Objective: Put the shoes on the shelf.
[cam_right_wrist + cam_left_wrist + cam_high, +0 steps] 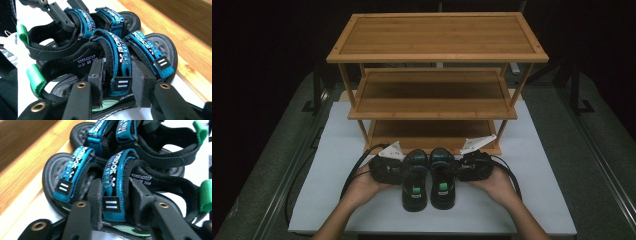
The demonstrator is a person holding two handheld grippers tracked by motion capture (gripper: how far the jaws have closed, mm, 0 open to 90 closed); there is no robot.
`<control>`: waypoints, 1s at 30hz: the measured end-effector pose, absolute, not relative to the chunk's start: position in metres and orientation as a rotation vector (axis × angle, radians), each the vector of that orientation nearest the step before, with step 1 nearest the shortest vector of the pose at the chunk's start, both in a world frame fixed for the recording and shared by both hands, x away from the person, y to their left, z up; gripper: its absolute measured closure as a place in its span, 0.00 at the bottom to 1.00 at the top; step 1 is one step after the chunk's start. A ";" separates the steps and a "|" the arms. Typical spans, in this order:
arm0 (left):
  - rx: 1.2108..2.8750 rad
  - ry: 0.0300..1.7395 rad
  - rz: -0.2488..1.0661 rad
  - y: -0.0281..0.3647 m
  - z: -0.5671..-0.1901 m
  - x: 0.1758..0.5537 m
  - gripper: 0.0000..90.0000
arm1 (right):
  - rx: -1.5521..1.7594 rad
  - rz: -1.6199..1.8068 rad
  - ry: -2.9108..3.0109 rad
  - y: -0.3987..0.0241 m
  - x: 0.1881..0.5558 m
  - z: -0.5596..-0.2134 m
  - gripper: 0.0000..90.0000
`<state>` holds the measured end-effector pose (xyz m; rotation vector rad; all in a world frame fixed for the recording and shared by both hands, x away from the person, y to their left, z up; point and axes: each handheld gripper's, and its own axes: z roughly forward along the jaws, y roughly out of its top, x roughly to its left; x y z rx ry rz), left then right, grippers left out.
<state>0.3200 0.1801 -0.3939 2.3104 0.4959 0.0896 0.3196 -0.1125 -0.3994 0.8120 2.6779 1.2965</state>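
2 sandals, side by side just before wooden rack (437,107). Left sandal (414,181): left gripper (401,170) jaws around blue strap (113,186), seemingly clamped. Right sandal (442,180): right gripper (453,170) likewise. Grasp done; lifting, shelving remain.

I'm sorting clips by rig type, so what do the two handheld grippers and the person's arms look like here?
Both the left gripper and the right gripper are chunky black units. Each carries a pale grey three-cornered plate on top and trails a black cable looping back toward the person. Their own views show flat black jaw arms with brass-ringed holes and square dark pads. The forearms show no sleeves.
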 end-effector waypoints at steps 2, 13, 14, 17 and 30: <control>2.310 0.499 0.093 0.181 -0.394 0.320 0.74 | 0.812 1.291 2.673 -0.112 0.319 -0.400 0.73; 2.279 0.523 0.188 0.178 -0.385 0.316 0.79 | 0.826 1.264 2.603 -0.108 0.314 -0.395 0.78; 2.269 0.526 0.193 0.178 -0.383 0.316 0.79 | 0.827 1.277 2.599 -0.108 0.315 -0.393 0.79; 2.242 0.533 0.212 0.178 -0.378 0.317 0.79 | 0.829 1.285 2.586 -0.109 0.315 -0.389 0.79; 2.209 0.586 0.265 0.174 -0.368 0.334 0.79 | 0.901 1.319 2.471 -0.113 0.328 -0.375 0.79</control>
